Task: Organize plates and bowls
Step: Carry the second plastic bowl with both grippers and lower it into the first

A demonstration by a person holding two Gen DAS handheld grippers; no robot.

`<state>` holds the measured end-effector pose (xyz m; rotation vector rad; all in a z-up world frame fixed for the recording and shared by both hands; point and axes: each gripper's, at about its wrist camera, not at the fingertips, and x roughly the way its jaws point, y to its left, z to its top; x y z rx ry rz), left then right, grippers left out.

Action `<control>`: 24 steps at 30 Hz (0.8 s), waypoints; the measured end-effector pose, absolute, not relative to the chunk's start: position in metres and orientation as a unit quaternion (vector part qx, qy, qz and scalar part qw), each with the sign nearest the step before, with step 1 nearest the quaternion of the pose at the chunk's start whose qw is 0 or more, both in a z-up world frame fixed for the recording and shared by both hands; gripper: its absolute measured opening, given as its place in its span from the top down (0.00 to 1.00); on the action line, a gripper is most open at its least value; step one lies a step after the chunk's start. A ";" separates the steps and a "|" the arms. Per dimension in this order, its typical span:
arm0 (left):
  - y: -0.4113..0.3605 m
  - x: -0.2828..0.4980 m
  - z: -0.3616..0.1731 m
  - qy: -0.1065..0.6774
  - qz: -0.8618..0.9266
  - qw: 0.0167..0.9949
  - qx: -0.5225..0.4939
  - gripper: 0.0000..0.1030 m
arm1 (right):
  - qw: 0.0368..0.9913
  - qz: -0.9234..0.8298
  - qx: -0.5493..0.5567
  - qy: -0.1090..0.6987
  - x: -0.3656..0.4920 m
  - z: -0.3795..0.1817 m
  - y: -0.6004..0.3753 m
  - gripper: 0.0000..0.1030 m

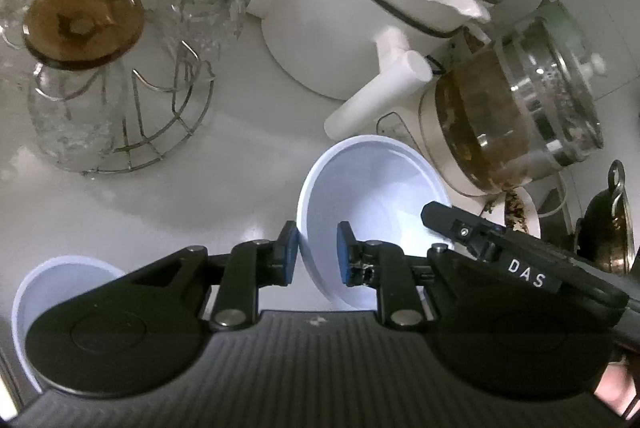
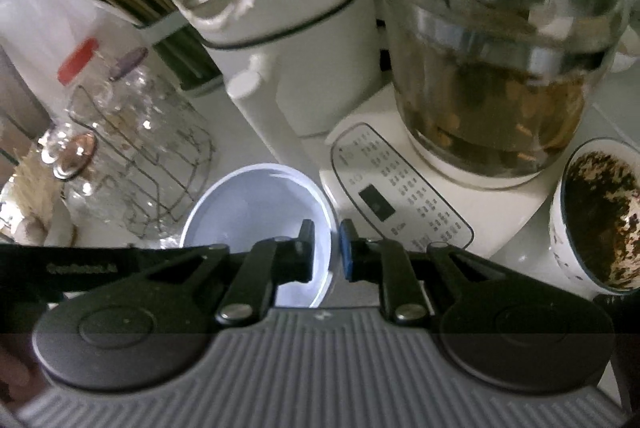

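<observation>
Left wrist view: our left gripper (image 1: 318,254) has its jaws clamped on the near rim of the white bowl (image 1: 372,195), one pad inside.

Right wrist view: our right gripper (image 2: 327,248) clamps the same bowl's opposite rim, above the worktop (image 2: 256,143).

White bowl (image 1: 372,187) tilted, w/ second, maybe bowl (image 1: 44,280), nearby

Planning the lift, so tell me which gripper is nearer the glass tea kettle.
Right. The right gripper clamps the white bowl on the rim beside the glass tea kettle; the left gripper clamps the opposite rim.
</observation>
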<state>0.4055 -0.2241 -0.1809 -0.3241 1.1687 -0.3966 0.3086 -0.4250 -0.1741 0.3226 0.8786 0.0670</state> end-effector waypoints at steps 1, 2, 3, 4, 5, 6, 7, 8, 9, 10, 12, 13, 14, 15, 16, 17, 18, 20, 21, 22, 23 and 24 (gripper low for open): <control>-0.223 0.403 -0.177 0.543 -0.185 0.805 -0.151 0.78 | 0.894 0.033 0.155 0.420 0.307 -0.170 -0.424 0.84; -0.222 0.401 -0.174 0.541 -0.185 0.806 -0.152 0.78 | 0.895 0.035 0.154 0.417 0.305 -0.166 -0.424 0.84; -0.220 0.398 -0.169 0.539 -0.184 0.807 -0.153 0.77 | 0.896 0.036 0.154 0.415 0.303 -0.163 -0.424 0.84; -0.219 0.396 -0.166 0.538 -0.185 0.808 -0.154 0.77 | 0.897 0.037 0.154 0.412 0.300 -0.159 -0.423 0.84; -0.217 0.394 -0.163 0.535 -0.186 0.810 -0.153 0.77 | 0.898 0.038 0.155 0.411 0.298 -0.157 -0.423 0.84; -0.216 0.391 -0.159 0.532 -0.186 0.812 -0.152 0.77 | 0.898 0.039 0.156 0.409 0.296 -0.154 -0.422 0.84; -0.213 0.389 -0.155 0.530 -0.186 0.813 -0.152 0.77 | 0.899 0.041 0.158 0.407 0.294 -0.151 -0.422 0.84; -0.212 0.387 -0.152 0.528 -0.187 0.814 -0.153 0.77 | 0.900 0.042 0.157 0.405 0.292 -0.148 -0.421 0.84; -0.210 0.385 -0.148 0.526 -0.188 0.816 -0.152 0.77 | 0.901 0.043 0.156 0.403 0.290 -0.146 -0.420 0.84; -0.208 0.383 -0.145 0.524 -0.188 0.817 -0.152 0.77 | 0.902 0.044 0.156 0.401 0.288 -0.144 -0.419 0.84; -0.205 0.379 -0.139 0.520 -0.186 0.820 -0.150 0.77 | 0.903 0.047 0.158 0.397 0.285 -0.140 -0.415 0.84; -0.203 0.377 -0.136 0.518 -0.186 0.821 -0.150 0.77 | 0.904 0.049 0.157 0.395 0.283 -0.137 -0.413 0.84; -0.201 0.375 -0.134 0.516 -0.185 0.823 -0.150 0.77 | 0.905 0.050 0.156 0.393 0.282 -0.135 -0.412 0.84; -0.199 0.372 -0.132 0.514 -0.184 0.824 -0.150 0.77 | 0.906 0.051 0.156 0.391 0.281 -0.133 -0.410 0.84; -0.197 0.369 -0.130 0.511 -0.184 0.826 -0.150 0.77 | 0.907 0.053 0.155 0.389 0.280 -0.132 -0.408 0.84; -0.194 0.367 -0.127 0.509 -0.184 0.828 -0.150 0.77 | 0.908 0.055 0.154 0.387 0.279 -0.129 -0.406 0.84; -0.191 0.364 -0.125 0.505 -0.184 0.830 -0.151 0.77 | 0.909 0.057 0.152 0.385 0.278 -0.127 -0.404 0.84; -0.186 0.361 -0.121 0.501 -0.182 0.832 -0.153 0.77 | 0.910 0.061 0.150 0.381 0.276 -0.124 -0.400 0.84; -0.182 0.358 -0.119 0.498 -0.181 0.834 -0.154 0.77 | 0.911 0.063 0.149 0.379 0.275 -0.123 -0.398 0.84; -0.180 0.356 -0.117 0.496 -0.180 0.836 -0.154 0.77 | 0.912 0.065 0.147 0.377 0.272 -0.121 -0.396 0.84; -0.177 0.354 -0.115 0.493 -0.180 0.837 -0.154 0.77 | 0.913 0.068 0.146 0.374 0.272 -0.118 -0.393 0.84; -0.173 0.353 -0.113 0.490 -0.178 0.839 -0.153 0.77 | 0.914 0.070 0.144 0.372 0.271 -0.117 -0.391 0.84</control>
